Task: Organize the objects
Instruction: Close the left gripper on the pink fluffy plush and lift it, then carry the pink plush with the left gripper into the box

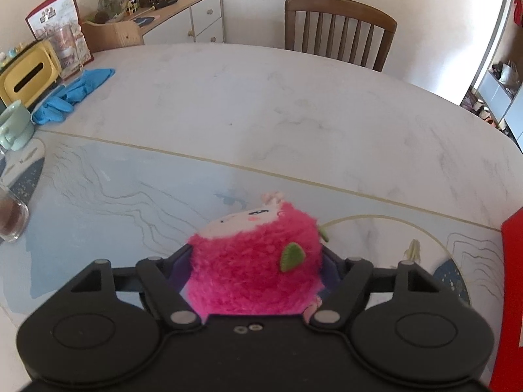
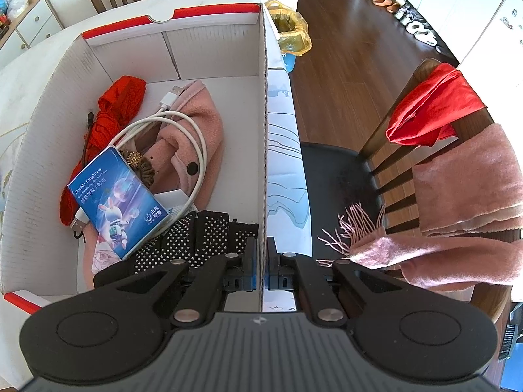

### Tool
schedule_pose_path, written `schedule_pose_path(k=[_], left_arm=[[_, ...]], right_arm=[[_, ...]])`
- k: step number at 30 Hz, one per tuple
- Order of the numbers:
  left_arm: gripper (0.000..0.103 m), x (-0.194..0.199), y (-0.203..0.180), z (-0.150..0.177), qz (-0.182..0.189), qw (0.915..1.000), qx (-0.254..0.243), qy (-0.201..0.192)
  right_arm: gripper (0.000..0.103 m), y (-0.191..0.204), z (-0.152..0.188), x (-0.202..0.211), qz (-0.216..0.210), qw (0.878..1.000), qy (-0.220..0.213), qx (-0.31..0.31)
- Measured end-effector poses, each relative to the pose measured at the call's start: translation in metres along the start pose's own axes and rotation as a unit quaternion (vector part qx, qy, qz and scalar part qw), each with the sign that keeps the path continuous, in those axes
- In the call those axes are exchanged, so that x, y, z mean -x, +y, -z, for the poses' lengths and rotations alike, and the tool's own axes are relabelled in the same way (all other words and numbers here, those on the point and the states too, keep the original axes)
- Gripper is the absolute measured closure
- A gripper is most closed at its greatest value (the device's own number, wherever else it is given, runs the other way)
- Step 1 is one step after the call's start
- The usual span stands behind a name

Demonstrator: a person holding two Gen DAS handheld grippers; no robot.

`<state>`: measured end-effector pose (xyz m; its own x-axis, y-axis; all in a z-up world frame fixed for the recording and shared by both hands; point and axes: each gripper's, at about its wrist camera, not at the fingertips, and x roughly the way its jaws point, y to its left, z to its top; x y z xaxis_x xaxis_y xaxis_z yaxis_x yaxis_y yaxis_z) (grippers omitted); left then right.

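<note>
1. Left gripper (image 1: 256, 268) clenched on pink plush toy (image 1: 255, 261), held just above the blue-patterned mat (image 1: 114, 196) on the table (image 1: 294, 104).
2. Right gripper (image 2: 262, 261) pinches the near side wall of the white cardboard box (image 2: 264, 130), one finger inside, one outside.
3. Inside the box: black studded glove (image 2: 196, 235), blue tissue pack (image 2: 114, 202), white USB cable (image 2: 183, 121), pink garment (image 2: 202, 111), red cloth (image 2: 121, 98).
4. Far left of the table: blue gloves (image 1: 75, 91), green mug (image 1: 14, 124).

The blue rectangular tissue packet (image 2: 117, 201), lying among the things in the white-and-red cardboard box (image 2: 209, 49), bears the white words "Double Toughness" along its upper edge. Under them run a line of finer English print and a line of Chinese characters, both too small to read. The red-framed printed card (image 1: 55, 16) on the table carries lettering that is too blurred to make out.
</note>
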<state>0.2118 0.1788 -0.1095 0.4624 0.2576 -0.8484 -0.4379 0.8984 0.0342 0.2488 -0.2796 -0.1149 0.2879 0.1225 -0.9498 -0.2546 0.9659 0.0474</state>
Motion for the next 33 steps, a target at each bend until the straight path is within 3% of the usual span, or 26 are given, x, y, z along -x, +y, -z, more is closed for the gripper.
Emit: schedule_pose_path(k=[9, 18, 26, 33], left_arm=[[0.028, 0.037, -0.004, 0.000, 0.019, 0.9993, -0.031, -0.013], [0.028, 0.083, -0.027, 0.000, 0.084, 0.9943, -0.056, -0.036], [0.028, 0.122, -0.076, 0.004, 0.152, 0.9819, -0.100, -0.051], [0.028, 0.147, -0.131, 0.015, 0.198, 0.9659, -0.157, -0.057]], right_arm=[[0.100, 0.000, 0.000, 0.000, 0.000, 1.000, -0.001, 0.005], [0.100, 0.002, 0.000, 0.001, 0.001, 1.000, -0.003, 0.010], [0.100, 0.002, 0.000, 0.001, 0.001, 1.000, -0.004, 0.012], [0.100, 0.001, 0.001, 0.000, -0.004, 1.000, -0.007, 0.009]])
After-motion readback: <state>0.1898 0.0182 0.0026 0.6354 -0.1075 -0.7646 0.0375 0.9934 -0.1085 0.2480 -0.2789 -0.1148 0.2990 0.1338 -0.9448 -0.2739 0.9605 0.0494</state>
